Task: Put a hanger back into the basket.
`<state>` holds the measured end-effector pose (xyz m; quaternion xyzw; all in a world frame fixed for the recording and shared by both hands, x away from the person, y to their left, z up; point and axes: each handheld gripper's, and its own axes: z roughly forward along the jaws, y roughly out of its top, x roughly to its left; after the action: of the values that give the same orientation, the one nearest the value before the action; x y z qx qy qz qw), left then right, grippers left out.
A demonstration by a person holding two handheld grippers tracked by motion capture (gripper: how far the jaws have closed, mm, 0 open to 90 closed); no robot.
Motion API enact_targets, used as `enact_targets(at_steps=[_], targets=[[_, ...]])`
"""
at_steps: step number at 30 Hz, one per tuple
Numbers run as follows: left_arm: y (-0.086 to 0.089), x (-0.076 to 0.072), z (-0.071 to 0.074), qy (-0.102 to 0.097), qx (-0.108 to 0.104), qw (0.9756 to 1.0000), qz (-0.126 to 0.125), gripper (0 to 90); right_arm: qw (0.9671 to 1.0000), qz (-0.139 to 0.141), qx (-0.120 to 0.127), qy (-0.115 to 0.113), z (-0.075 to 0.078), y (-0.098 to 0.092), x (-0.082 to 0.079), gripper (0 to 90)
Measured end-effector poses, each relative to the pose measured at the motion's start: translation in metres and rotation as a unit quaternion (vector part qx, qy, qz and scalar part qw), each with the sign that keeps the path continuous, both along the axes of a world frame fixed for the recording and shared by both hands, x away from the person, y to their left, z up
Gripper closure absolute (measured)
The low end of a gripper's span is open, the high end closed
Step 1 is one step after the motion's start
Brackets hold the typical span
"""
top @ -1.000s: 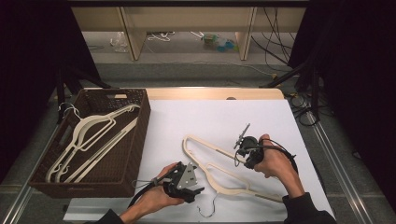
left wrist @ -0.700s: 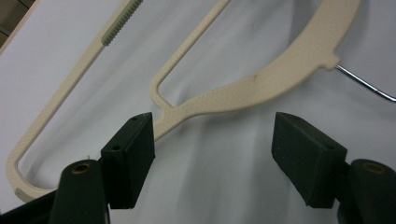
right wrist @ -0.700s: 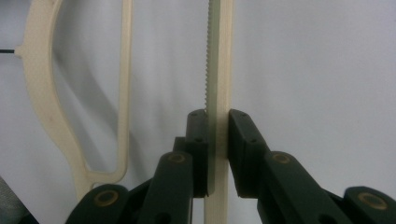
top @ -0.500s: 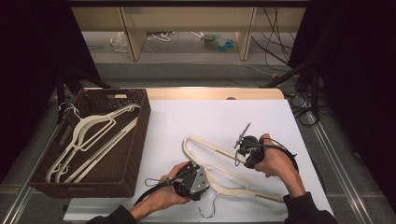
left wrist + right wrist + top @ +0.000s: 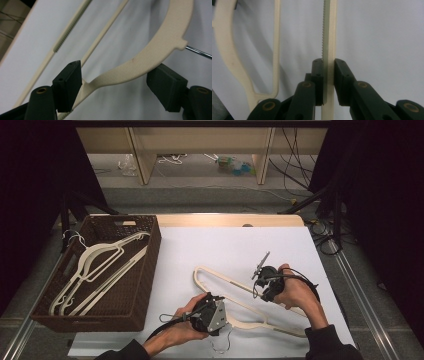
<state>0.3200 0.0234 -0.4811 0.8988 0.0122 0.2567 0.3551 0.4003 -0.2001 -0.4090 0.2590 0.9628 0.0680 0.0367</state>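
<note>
1. The cream hanger [image 5: 235, 292] lies flat on the white tabletop [image 5: 200, 250].
2. The right tongs [image 5: 328, 62] clamp its ridged bar.
3. The left tongs [image 5: 113, 80] stand wide, straddling its curved shoulder without pressing it.

Cream hanger [image 5: 140, 67] of matt plastic, finely grained, with a toothed ridge along its bar [image 5: 327, 37] and a bright, glossy metal hook wire [image 5: 198, 51]. Fingers [image 5: 67, 87] of dull black plastic with brass-coloured pins. Table [image 5: 200, 250] under smooth white matt sheet. Basket [image 5: 142, 285] of dark brown rough weave.
</note>
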Motion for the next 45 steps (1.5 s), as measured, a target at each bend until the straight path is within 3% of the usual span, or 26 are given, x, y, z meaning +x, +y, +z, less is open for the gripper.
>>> enact_targets(at_steps=[3, 4, 5, 10, 14, 20, 25, 27, 31, 35, 39, 42, 43, 45], targets=[[0.000, -0.003, 0.004, 0.007, 0.000, 0.9996, -0.028, 34.4, 0.9999, 0.004, 0.005, 0.009, -0.004, -0.002, 0.001, 79.5], [0.001, -0.003, 0.005, 0.001, 0.003, 0.9994, -0.036, 35.7, 0.9999, 0.006, 0.010, 0.009, -0.005, -0.002, 0.001, 79.5], [0.001, -0.004, 0.005, 0.010, 0.002, 0.9989, -0.046, 39.1, 0.9998, 0.009, 0.013, 0.009, -0.005, -0.003, 0.001, 79.5], [0.000, -0.009, 0.008, -0.008, 0.016, 0.9956, -0.092, 54.6, 0.9996, 0.017, 0.011, 0.018, -0.010, -0.004, 0.002, 79.5], [-0.002, -0.012, 0.011, -0.020, 0.017, 0.9935, -0.111, 63.1, 0.9993, 0.013, 0.020, 0.028, -0.016, -0.008, 0.004, 79.4], [0.001, -0.013, 0.030, -0.021, -0.010, 0.9908, -0.133, 71.0, 0.9982, 0.024, 0.034, 0.044, -0.017, -0.012, 0.004, 79.3], [0.002, -0.011, 0.046, -0.009, -0.045, 0.9908, -0.127, 76.0, 0.9955, 0.017, 0.067, 0.065, -0.017, -0.020, 0.004, 77.6], [0.002, -0.007, 0.049, -0.001, -0.046, 0.9908, -0.127, 77.6, 0.9946, 0.018, 0.080, 0.063, -0.018, -0.022, 0.004, 74.6], [-0.001, -0.005, 0.051, 0.006, -0.042, 0.9916, -0.122, 79.4, 0.9953, -0.003, 0.090, 0.035, -0.004, -0.030, 0.005, 66.1], [-0.003, 0.000, 0.056, 0.036, -0.042, 0.9931, -0.103, 79.1, 0.9921, -0.039, 0.118, -0.014, 0.019, -0.039, 0.003, 56.3], [0.000, 0.008, 0.066, 0.065, -0.059, 0.9939, -0.066, 79.2, 0.9831, -0.066, 0.159, -0.063, 0.042, -0.048, 0.001, 47.8], [0.006, 0.016, 0.074, 0.068, -0.072, 0.9928, -0.068, 80.0, 0.9779, -0.083, 0.171, -0.087, 0.057, -0.054, -0.006, 44.6], [0.007, 0.021, 0.077, 0.066, -0.072, 0.9915, -0.086, 80.1, 0.9768, -0.085, 0.173, -0.094, 0.061, -0.056, -0.007, 43.5], [0.013, 0.022, 0.080, 0.088, -0.095, 0.9908, -0.040, 80.5, 0.9727, -0.099, 0.178, -0.112, 0.068, -0.061, -0.010, 41.1]])
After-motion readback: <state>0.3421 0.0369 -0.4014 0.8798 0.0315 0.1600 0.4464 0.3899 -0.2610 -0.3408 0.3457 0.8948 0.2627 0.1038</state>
